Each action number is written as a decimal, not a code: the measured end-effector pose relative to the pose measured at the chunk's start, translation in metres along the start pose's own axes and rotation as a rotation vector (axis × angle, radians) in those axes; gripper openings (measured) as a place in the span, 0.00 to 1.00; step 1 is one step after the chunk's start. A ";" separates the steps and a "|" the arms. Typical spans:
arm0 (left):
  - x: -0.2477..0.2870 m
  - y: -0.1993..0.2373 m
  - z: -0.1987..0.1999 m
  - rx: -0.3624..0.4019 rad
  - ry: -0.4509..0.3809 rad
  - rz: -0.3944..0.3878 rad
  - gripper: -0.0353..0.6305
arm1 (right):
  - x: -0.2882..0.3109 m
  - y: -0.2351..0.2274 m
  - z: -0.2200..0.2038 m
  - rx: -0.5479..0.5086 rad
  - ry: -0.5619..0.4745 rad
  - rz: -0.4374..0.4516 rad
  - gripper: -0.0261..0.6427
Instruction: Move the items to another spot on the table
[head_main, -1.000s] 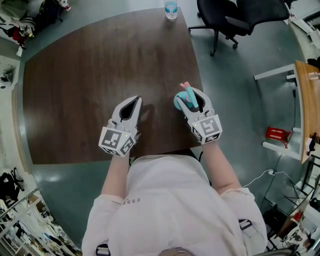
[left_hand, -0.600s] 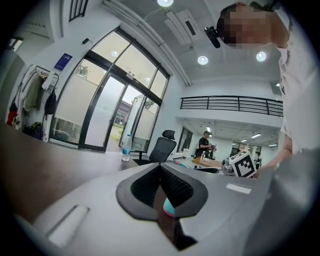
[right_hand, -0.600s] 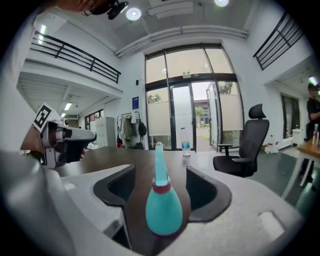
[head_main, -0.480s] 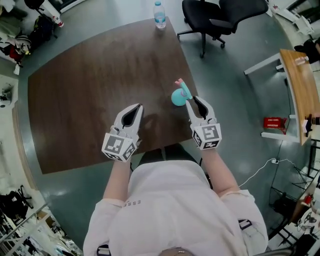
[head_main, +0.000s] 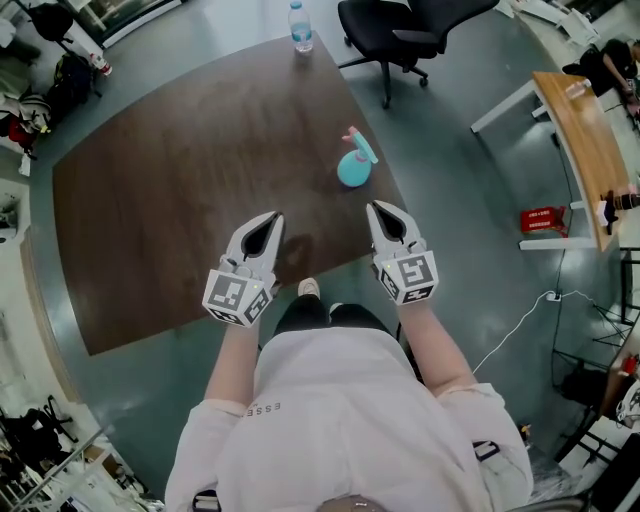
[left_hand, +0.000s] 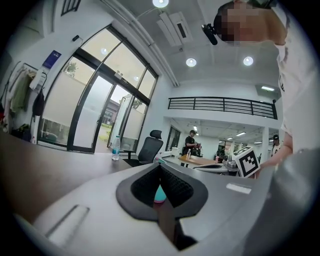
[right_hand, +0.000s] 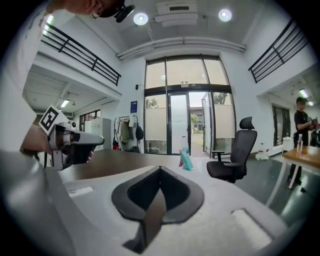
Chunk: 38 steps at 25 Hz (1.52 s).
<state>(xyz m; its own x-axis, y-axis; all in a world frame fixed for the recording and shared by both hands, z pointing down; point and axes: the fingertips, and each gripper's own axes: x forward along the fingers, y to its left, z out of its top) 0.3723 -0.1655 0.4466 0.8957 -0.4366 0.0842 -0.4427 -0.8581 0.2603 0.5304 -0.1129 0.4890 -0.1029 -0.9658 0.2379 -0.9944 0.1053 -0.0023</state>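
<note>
A small teal item with a round body and a pink tip (head_main: 354, 162) stands on the dark wooden table (head_main: 180, 180) near its right edge. It also shows as the teal item (right_hand: 186, 160) ahead in the right gripper view, and a sliver of teal (left_hand: 159, 194) peeks past the left jaws. My right gripper (head_main: 376, 208) hangs short of the item, apart from it, jaws shut and empty. My left gripper (head_main: 269, 216) hovers over the table's near edge, likewise shut on nothing. The right gripper (right_hand: 160, 169) and left gripper (left_hand: 160, 165) show closed jaws in their own views.
A water bottle (head_main: 299, 25) stands at the table's far edge. A black office chair (head_main: 400, 25) sits beyond the far right corner. To the right are a wooden desk (head_main: 585, 140) and a red box (head_main: 541, 220) on the floor. A person stands at the far desk (left_hand: 191, 145).
The right gripper has let go of the teal item, drawn back toward me and closed its jaws. The item now stands alone near the table's right edge. The left gripper has barely moved.
</note>
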 end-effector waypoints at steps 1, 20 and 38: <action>-0.005 -0.004 -0.001 0.002 -0.007 0.003 0.08 | -0.005 0.003 -0.001 0.000 -0.001 0.006 0.02; -0.144 -0.130 -0.041 0.074 -0.019 0.120 0.08 | -0.143 0.121 -0.031 -0.052 -0.006 0.254 0.02; -0.311 -0.102 -0.031 0.065 -0.079 0.286 0.08 | -0.172 0.255 -0.001 -0.123 -0.055 0.354 0.02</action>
<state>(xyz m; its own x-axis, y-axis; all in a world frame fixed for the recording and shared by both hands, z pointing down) 0.1399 0.0660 0.4240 0.7293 -0.6807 0.0690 -0.6807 -0.7116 0.1740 0.2942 0.0799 0.4484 -0.4438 -0.8756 0.1908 -0.8874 0.4590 0.0421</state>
